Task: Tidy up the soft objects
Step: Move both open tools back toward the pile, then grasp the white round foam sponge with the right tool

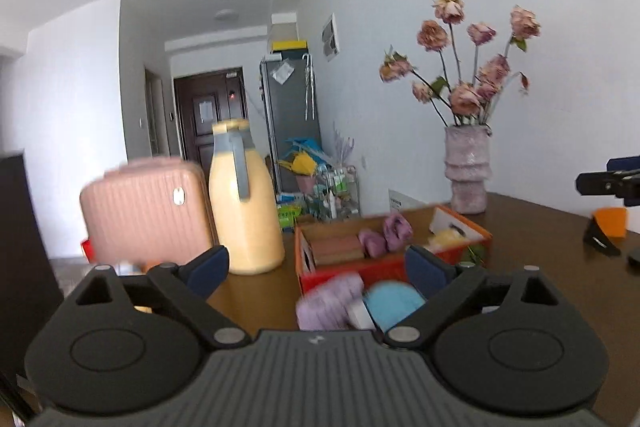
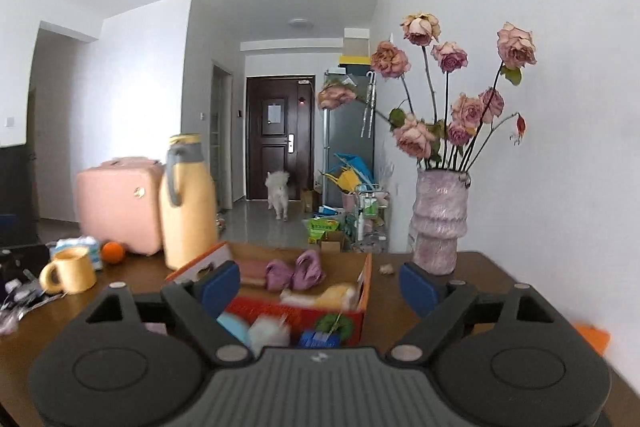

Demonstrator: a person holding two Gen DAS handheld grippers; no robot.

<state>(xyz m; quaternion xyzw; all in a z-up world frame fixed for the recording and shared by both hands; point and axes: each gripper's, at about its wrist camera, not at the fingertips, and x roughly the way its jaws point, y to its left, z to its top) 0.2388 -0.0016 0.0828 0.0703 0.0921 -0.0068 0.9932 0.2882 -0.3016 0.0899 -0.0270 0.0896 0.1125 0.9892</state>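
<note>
Two grippers hover over the brown table (image 1: pixel 532 259), both with jaws spread wide and holding nothing: the left gripper (image 1: pixel 318 269) and the right gripper (image 2: pixel 320 285) each face the orange cardboard box (image 1: pixel 384 267). The step in hand looks like choosing the next soft item to pick. A lilac knitted piece (image 1: pixel 330 301) and a light blue soft piece (image 1: pixel 394 301) lie on the table just in front of the box, touching each other, right below the left gripper; the box already holds purple socks (image 1: pixel 386 233) and a pale yellow soft item (image 1: pixel 446 239). The next move likely calls for lowering the left gripper and closing on the lilac piece. Its long axis seems to run away from the camera toward the box, though blur leaves this uncertain.
</note>
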